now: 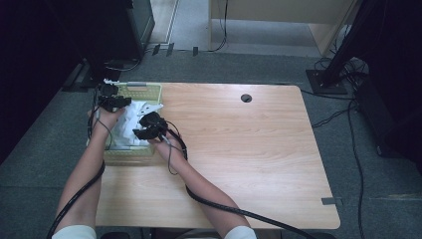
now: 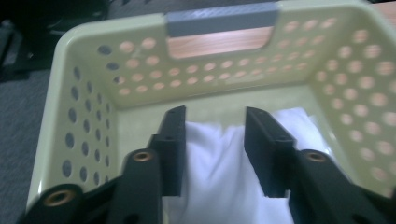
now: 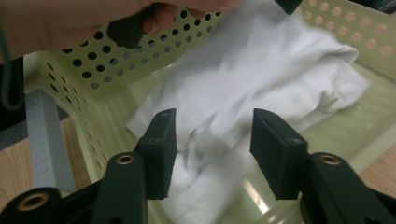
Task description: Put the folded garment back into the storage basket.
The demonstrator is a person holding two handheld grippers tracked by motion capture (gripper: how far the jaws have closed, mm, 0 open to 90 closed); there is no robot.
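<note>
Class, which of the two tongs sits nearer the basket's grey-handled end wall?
The left tongs, up at the grey handle; the right tongs are nearer the basket's middle.

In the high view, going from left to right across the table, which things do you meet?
Left tool → white cloth in the green basket → right tool → bare wooden table with its round cable hole.

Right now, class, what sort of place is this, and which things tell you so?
Probably an office or lab workspace: a wooden desk with a cable port, grey carpet, and trailing floor cables.
</note>
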